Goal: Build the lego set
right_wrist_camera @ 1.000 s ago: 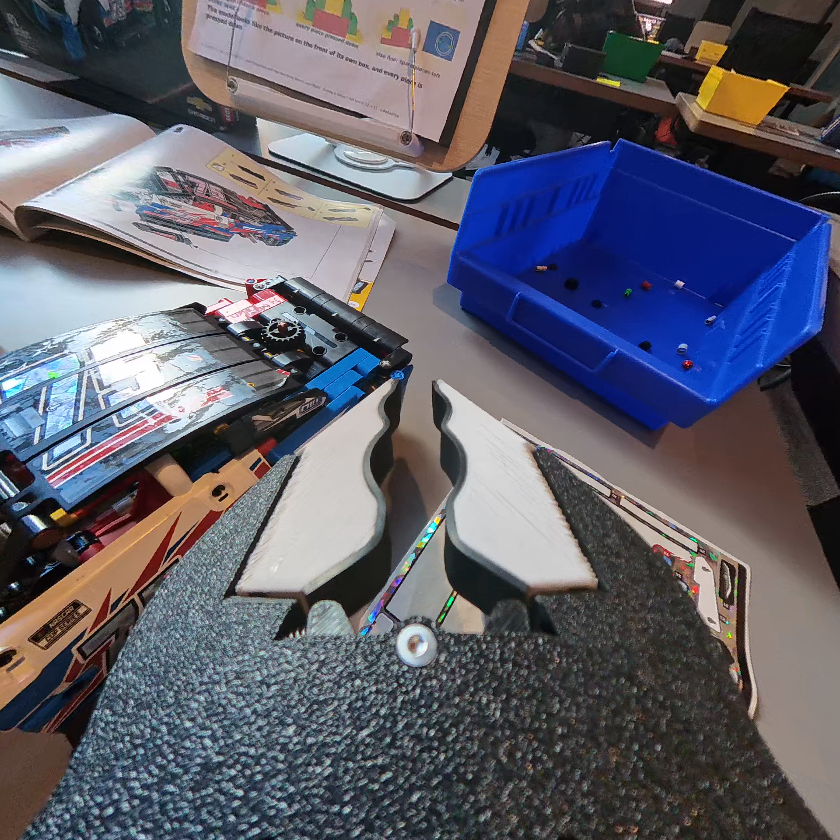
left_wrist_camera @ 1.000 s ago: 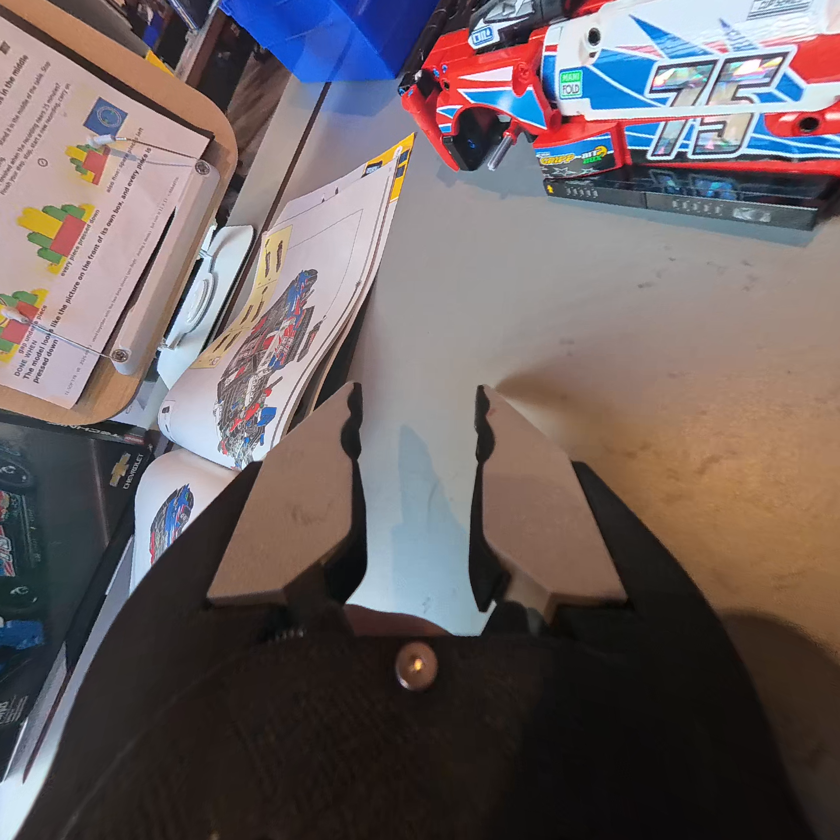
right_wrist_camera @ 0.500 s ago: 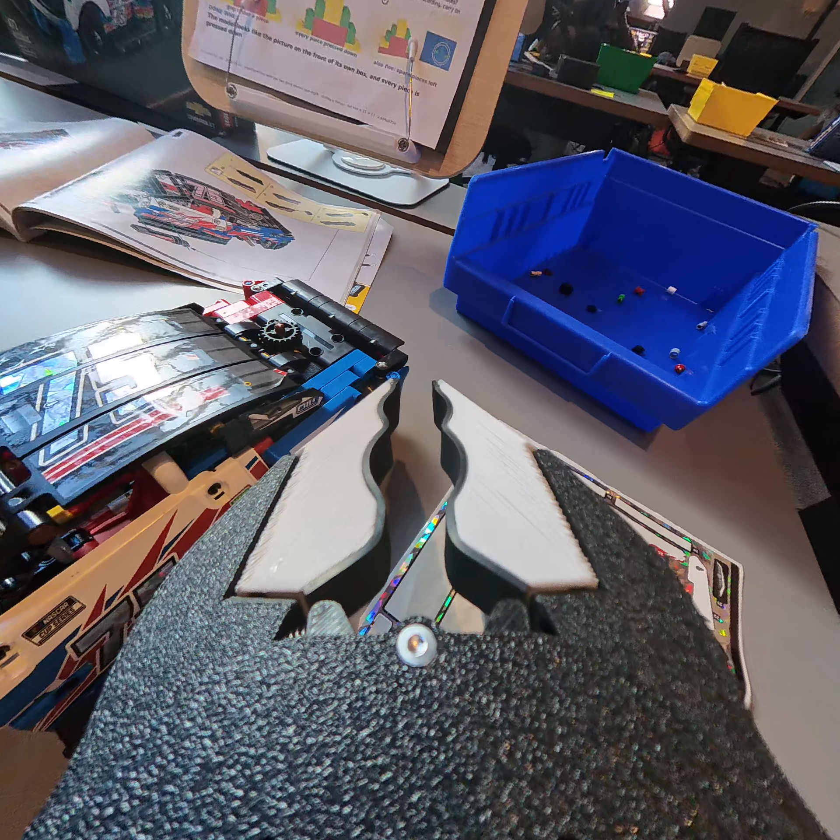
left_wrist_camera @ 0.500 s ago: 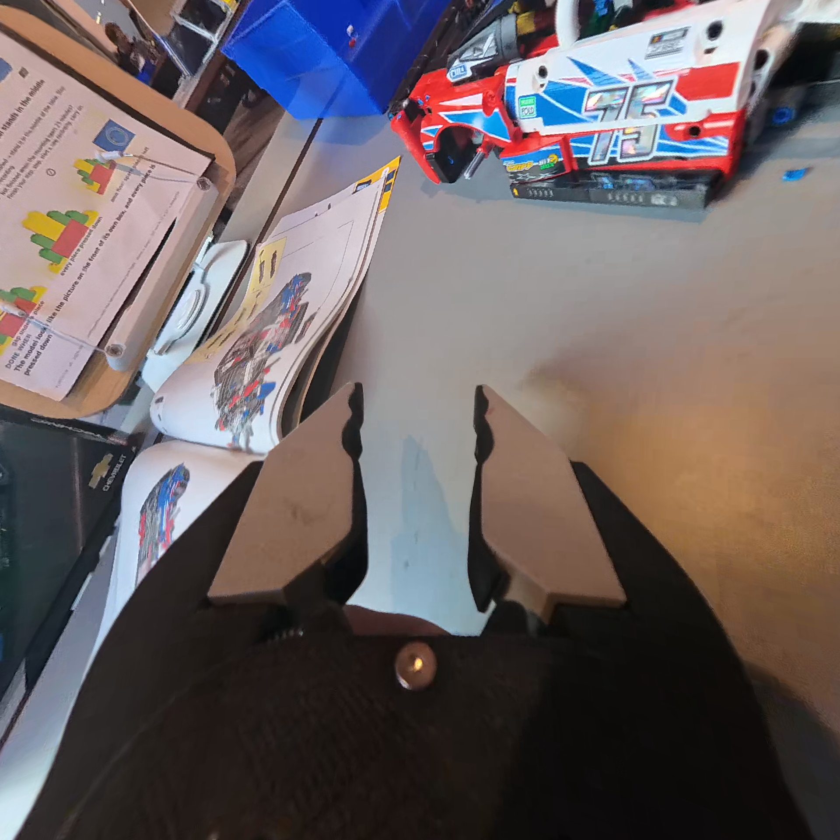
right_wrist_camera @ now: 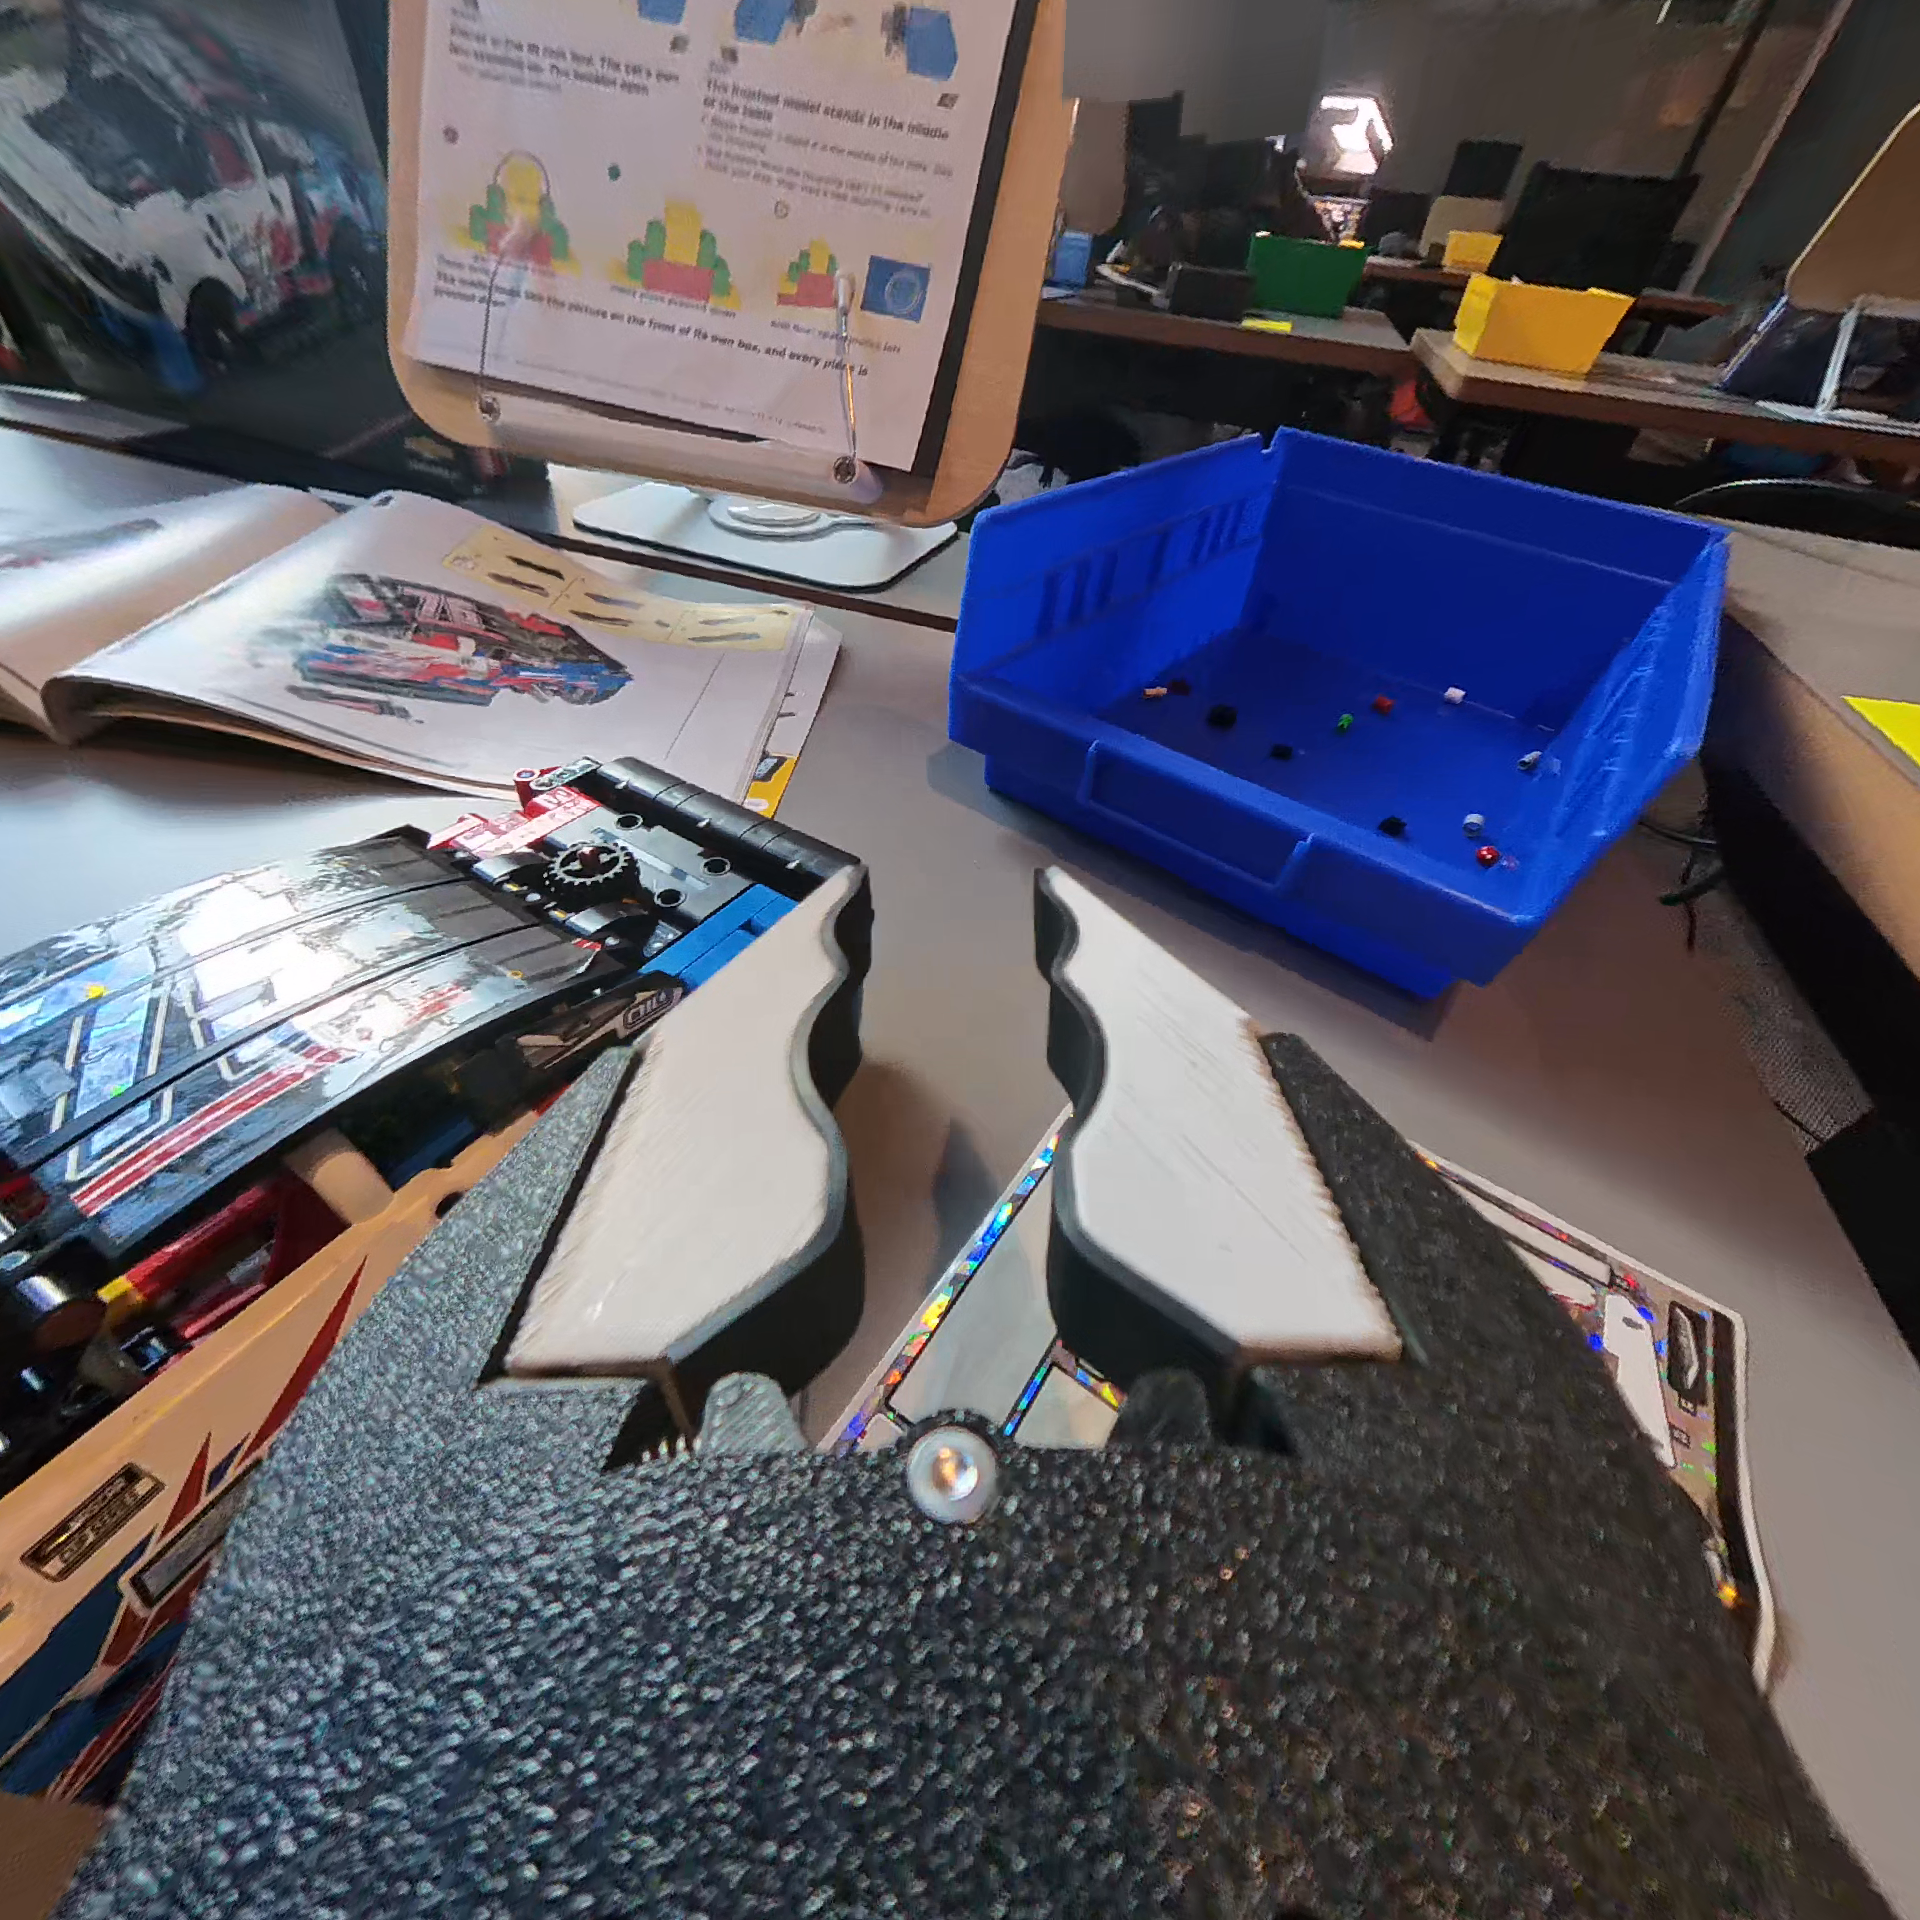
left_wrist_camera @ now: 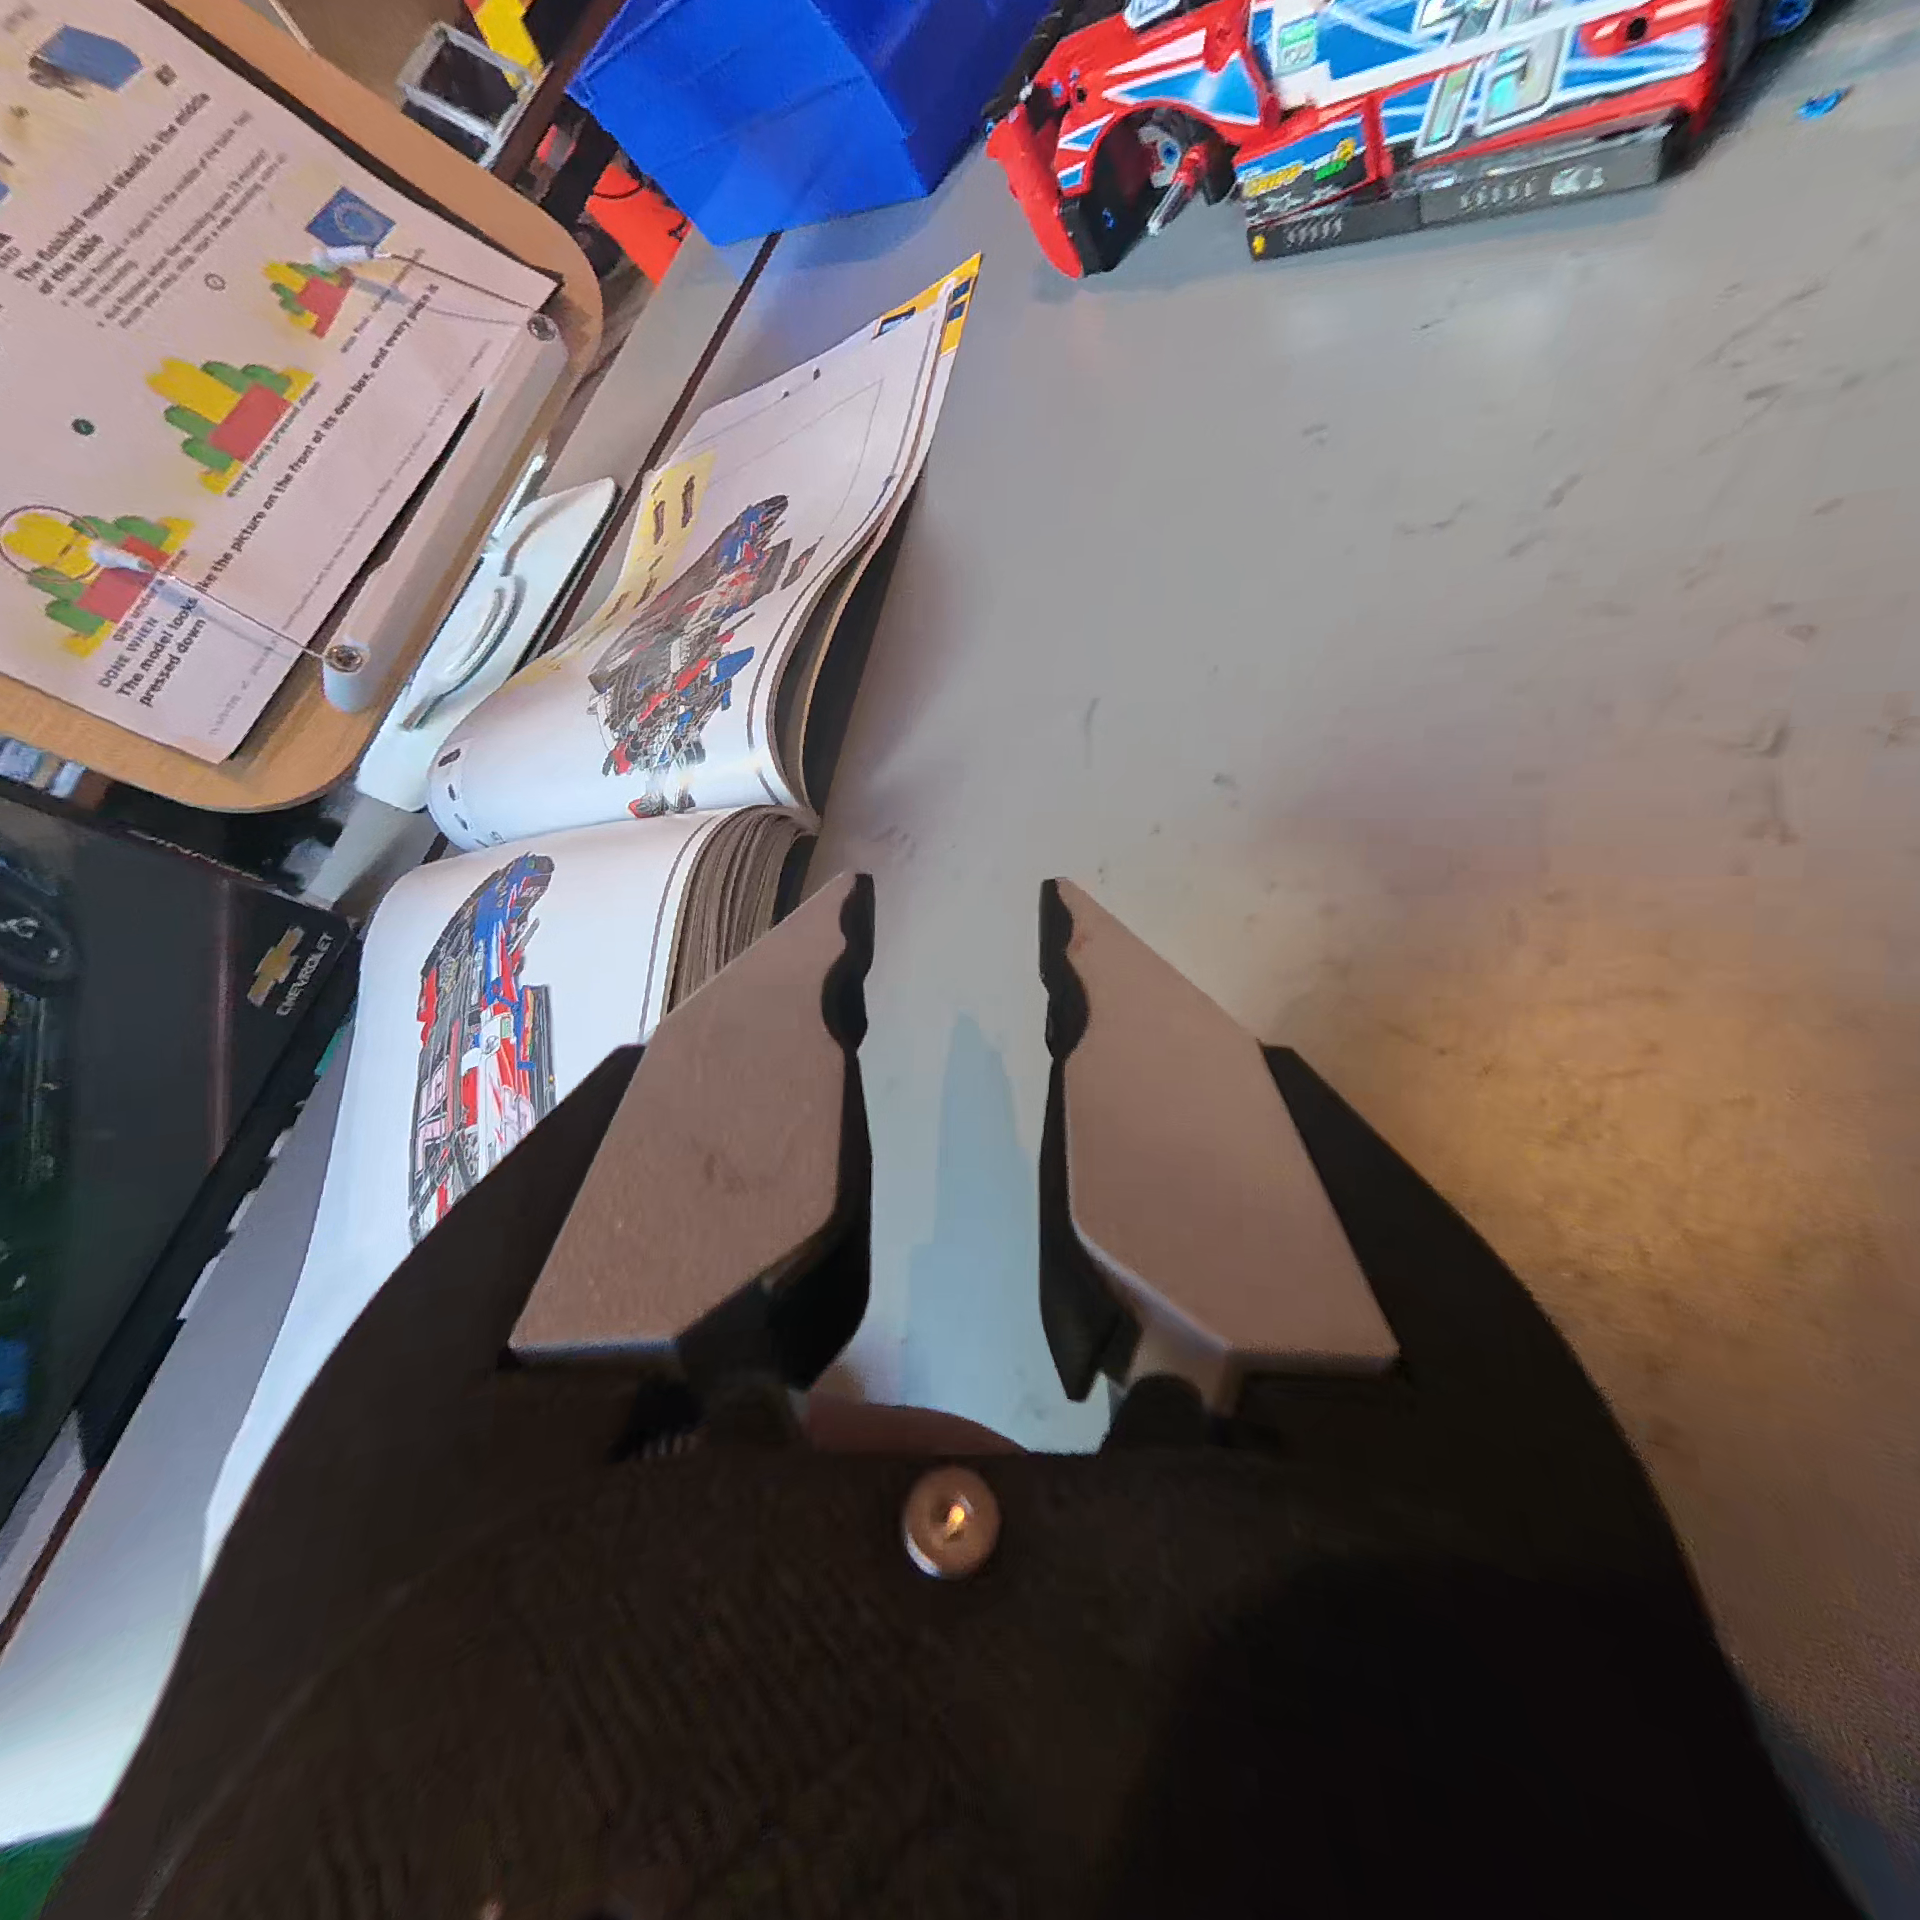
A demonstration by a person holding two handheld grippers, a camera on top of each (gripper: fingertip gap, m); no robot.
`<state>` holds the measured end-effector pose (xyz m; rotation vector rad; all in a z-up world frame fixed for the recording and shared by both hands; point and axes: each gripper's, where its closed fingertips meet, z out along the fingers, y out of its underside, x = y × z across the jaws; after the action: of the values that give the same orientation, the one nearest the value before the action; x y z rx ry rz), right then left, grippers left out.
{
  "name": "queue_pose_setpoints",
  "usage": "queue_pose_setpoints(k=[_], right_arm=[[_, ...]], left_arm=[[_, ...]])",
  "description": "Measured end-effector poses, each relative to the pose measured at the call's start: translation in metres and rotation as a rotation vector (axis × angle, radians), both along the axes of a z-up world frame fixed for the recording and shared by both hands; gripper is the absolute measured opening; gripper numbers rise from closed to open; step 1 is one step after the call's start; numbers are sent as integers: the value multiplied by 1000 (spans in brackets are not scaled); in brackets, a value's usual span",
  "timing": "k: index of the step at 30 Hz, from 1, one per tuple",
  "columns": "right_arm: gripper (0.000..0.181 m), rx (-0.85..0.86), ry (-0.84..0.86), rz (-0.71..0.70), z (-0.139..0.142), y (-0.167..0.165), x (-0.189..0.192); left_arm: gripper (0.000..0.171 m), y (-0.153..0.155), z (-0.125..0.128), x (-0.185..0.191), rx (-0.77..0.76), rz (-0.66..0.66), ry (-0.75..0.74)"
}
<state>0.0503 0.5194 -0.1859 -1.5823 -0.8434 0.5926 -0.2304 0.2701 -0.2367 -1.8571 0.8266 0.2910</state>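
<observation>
A: So, biggest first. What fills the frames?

B: The grey table (left_wrist_camera: 1403, 644), running across both views. On it, in the upper right of the left wrist view, sits the lego car (left_wrist_camera: 1382, 114), red, white and blue, lying apart from everything else there. In the right wrist view the same car (right_wrist_camera: 312, 997) fills the left side, its dark roof panels facing up.

A: And next in size?

B: The blue bin (right_wrist_camera: 1340, 727) in the right centre of the right wrist view, with a scatter of tiny loose pieces on its floor. Then the open instruction book (left_wrist_camera: 665, 707) at centre left of the left wrist view, just beside a wooden stand holding a printed sheet (left_wrist_camera: 239, 416) in the upper left. A dark box (left_wrist_camera: 135, 1091) lies at the left edge.

A: The tongs?

B: The left gripper (left_wrist_camera: 951, 914) is spread, nothing between its jaws, bare table under it, the book's edge just beside its left finger. The right gripper (right_wrist_camera: 951, 904) is spread too and holds nothing; its left finger shows just against the car's rear corner, whether touching I cannot tell.

A: Anything smaller?

B: A shiny sticker sheet (right_wrist_camera: 1621, 1340) lies flat in the lower right, partly hidden under the right gripper.
</observation>
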Motion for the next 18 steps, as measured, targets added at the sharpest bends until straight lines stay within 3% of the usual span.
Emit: queue_pose_setpoints(k=[4, 8, 12, 15, 18], right_arm=[[28, 87, -21, -41, 7, -3, 4], [28, 182, -31, -108, 34, -41, 25], [30, 280, 114, -155, 124, -113, 50], [34, 256, 253, -50, 180, -182, 21], [30, 138, 228, 201, 175, -250, -63]], left_arm=[[24, -1, -3, 7, 22, 12, 76], [12, -13, 8, 49, 49, -92, -13], [0, -19, 15, 69, 103, -134, -20], [0, -17, 20, 63, 154, -100, 6], [0, -18, 28, 46, 202, -35, -2]])
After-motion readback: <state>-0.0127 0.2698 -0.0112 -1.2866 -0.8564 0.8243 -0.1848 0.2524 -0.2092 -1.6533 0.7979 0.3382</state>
